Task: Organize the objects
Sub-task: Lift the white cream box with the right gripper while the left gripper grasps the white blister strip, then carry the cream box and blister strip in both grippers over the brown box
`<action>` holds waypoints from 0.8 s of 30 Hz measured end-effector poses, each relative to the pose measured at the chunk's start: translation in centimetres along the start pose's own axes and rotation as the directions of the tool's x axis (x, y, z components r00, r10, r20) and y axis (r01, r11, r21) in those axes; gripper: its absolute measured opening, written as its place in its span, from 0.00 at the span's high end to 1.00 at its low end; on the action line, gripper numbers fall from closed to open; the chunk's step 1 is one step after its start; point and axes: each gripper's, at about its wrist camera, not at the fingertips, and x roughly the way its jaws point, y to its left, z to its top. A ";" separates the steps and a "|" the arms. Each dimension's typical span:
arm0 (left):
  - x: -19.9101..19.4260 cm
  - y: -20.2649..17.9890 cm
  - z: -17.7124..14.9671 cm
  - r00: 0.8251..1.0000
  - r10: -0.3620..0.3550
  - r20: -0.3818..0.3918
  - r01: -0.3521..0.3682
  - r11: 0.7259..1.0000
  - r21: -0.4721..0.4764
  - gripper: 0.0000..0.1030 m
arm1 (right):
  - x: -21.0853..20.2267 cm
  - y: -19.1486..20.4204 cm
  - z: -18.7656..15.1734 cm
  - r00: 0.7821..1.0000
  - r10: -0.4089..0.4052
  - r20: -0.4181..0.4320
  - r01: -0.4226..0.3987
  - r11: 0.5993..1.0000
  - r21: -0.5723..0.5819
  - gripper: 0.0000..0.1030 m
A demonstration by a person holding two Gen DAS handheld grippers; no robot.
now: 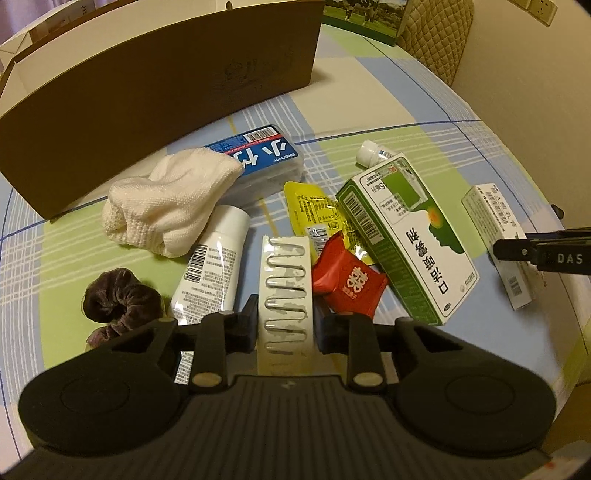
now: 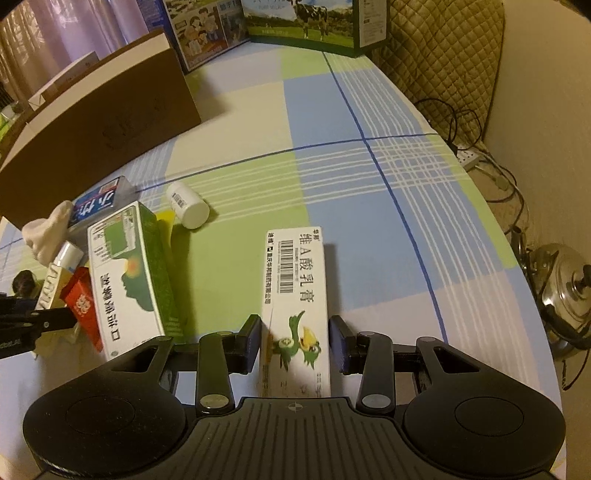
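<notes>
My left gripper is shut on a white card of metal clips, its pads pressing both long edges. Beside the card lie a red packet, a yellow pouch and a white tube. A green and white medicine box lies to the right. My right gripper is shut on a long white ointment box with a green duck printed on it, low over the checked tablecloth. In the left wrist view the right gripper shows at the right edge.
A large brown cardboard box stands at the back left. A white cloth, a blue case, a dark scrunchie and a small white bottle lie around. Milk cartons stand far back. A steel pot sits beyond the table's right edge.
</notes>
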 end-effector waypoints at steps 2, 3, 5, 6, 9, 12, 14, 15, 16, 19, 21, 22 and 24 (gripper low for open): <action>-0.1 0.1 -0.1 1.000 -0.001 0.004 0.001 1.000 -0.007 0.77 | 0.4 0.1 0.1 1.000 -0.006 -0.003 0.006 1.000 -0.009 0.64; -0.1 0.1 -0.1 1.000 -0.001 0.006 0.001 1.000 -0.008 0.77 | 0.6 0.1 0.0 1.000 -0.009 0.000 0.009 1.000 -0.016 0.64; -0.3 0.1 -0.3 1.000 -0.005 0.009 0.005 1.000 -0.008 0.77 | 0.6 0.3 -0.1 1.000 -0.016 0.005 0.016 0.999 -0.041 0.65; -0.5 0.2 -0.4 1.000 -0.007 0.011 0.007 1.000 -0.012 0.77 | 0.6 0.5 -0.2 1.000 -0.021 0.003 0.021 0.998 -0.054 0.65; -1.0 0.4 -0.6 1.000 -0.023 0.016 0.023 0.999 -0.030 0.77 | 0.5 0.8 -0.4 1.000 -0.023 -0.005 0.022 0.997 -0.075 0.66; -1.9 0.7 -0.9 0.999 -0.029 0.025 0.030 0.998 -0.047 0.77 | 0.0 0.8 -0.5 1.000 -0.006 -0.009 0.005 0.998 -0.058 0.66; -2.7 1.0 -1.0 0.999 -0.033 0.038 0.035 0.997 -0.061 0.77 | -0.6 0.9 -0.3 1.000 0.004 0.000 -0.004 0.998 -0.055 0.66; -3.1 1.1 -0.9 0.998 -0.037 0.044 0.040 0.997 -0.068 0.77 | -0.9 1.0 -0.2 1.000 0.007 0.007 -0.007 0.998 -0.056 0.66; -3.5 1.3 -0.9 0.998 -0.038 0.051 0.042 0.996 -0.074 0.77 | -1.3 1.1 0.0 1.000 0.011 0.015 -0.010 0.998 -0.058 0.66; -4.7 1.6 -0.5 0.996 -0.039 0.076 0.045 0.995 -0.086 0.77 | -2.6 1.4 0.8 0.999 0.031 0.045 -0.028 0.998 -0.062 0.66; -5.3 1.8 -0.2 0.995 -0.041 0.090 0.049 0.994 -0.094 0.77 | -3.5 1.9 1.6 0.996 0.053 0.069 -0.049 0.997 -0.066 0.66; -5.7 2.0 0.2 0.994 -0.042 0.097 0.052 0.994 -0.099 0.77 | -3.8 2.3 2.0 0.995 0.068 0.079 -0.062 0.996 -0.069 0.66; -6.2 2.2 0.7 0.993 -0.040 0.108 0.052 0.993 -0.108 0.77 | -4.4 3.1 2.8 0.991 0.101 0.091 -0.094 0.992 -0.082 0.66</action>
